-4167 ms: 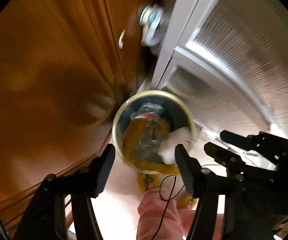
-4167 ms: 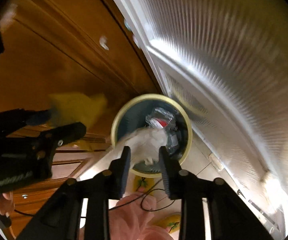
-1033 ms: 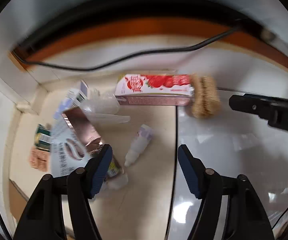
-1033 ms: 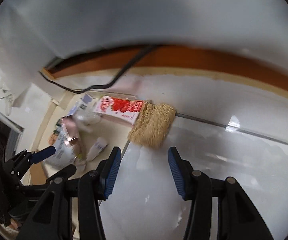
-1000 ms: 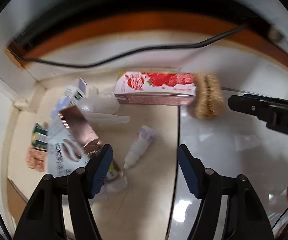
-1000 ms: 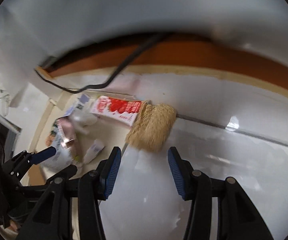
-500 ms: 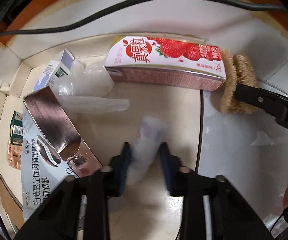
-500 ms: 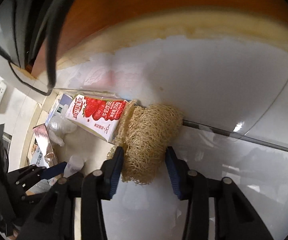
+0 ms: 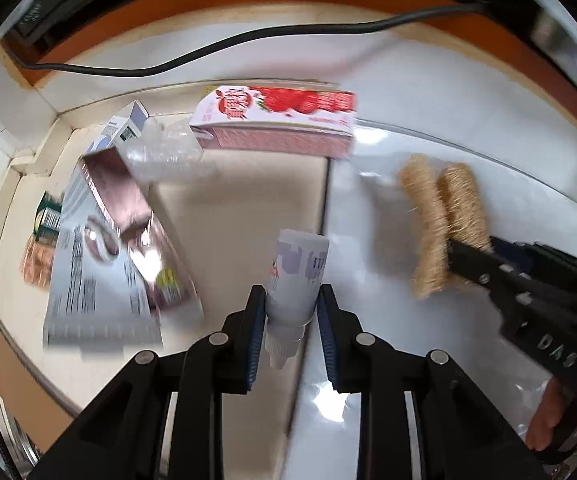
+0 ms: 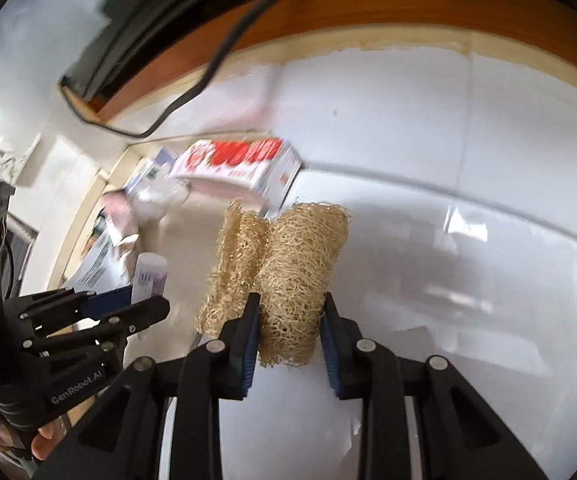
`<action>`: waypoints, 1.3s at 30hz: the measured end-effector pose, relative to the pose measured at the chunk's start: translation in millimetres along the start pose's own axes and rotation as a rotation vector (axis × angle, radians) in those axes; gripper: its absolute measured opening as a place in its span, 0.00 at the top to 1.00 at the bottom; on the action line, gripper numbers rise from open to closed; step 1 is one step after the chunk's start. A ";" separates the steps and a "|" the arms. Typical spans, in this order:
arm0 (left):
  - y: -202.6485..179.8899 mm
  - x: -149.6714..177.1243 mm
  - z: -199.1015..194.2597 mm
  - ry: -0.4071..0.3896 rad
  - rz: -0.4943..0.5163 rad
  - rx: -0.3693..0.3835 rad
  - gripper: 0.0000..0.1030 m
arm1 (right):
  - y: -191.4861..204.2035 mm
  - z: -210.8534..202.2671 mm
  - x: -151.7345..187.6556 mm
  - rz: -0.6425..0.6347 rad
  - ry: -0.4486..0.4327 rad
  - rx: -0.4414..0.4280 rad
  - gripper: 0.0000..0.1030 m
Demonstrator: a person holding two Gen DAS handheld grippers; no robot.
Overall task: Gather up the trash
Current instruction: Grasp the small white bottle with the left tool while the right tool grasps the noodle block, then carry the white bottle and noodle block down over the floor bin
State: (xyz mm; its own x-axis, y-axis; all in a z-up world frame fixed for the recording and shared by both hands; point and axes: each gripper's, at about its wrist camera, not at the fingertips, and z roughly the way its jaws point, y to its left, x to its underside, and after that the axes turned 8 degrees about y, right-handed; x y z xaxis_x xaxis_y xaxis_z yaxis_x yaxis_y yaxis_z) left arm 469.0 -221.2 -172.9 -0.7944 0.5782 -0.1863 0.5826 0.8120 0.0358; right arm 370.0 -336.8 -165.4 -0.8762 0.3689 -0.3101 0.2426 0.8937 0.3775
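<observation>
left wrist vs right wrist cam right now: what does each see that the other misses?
Left wrist only: the small white bottle's nozzle end between the left gripper's fingers, and the grey printed carton's full face.

Right wrist only: the loofah scrubber pinched between the right gripper's fingers, which are closing on it.

Both: the strawberry carton, the black cable, the scrubber, the bottle and the glossy white surface.

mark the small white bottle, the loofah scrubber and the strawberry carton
small white bottle [image 9: 298, 276], left wrist view, labelled body.
loofah scrubber [image 10: 296, 276], right wrist view, middle of the thicker roll.
strawberry carton [image 9: 276, 106], left wrist view, printed top face.
</observation>
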 end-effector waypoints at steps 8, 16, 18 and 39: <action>-24.0 80.3 -60.0 -0.028 0.034 0.065 0.77 | 26.0 -61.3 66.6 -0.022 -0.037 -0.013 0.73; -35.3 168.2 -109.6 -0.071 0.038 0.150 0.77 | 52.8 -110.4 145.3 -0.034 -0.055 -0.017 0.73; -35.5 185.8 -117.9 -0.085 0.032 0.171 0.77 | 58.5 -122.1 163.4 -0.045 -0.056 -0.015 0.73; -71.5 329.1 -124.7 -0.068 -0.145 0.147 0.77 | 85.4 -165.8 271.8 -0.317 -0.004 -0.028 0.73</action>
State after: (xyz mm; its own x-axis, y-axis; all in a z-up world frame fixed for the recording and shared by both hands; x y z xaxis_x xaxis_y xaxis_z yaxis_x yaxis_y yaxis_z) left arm 144.5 -79.0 -114.3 -0.8610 0.4456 -0.2453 0.4861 0.8628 -0.1386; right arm 83.5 -202.5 -72.8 -0.9047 0.0740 -0.4196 -0.0539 0.9570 0.2850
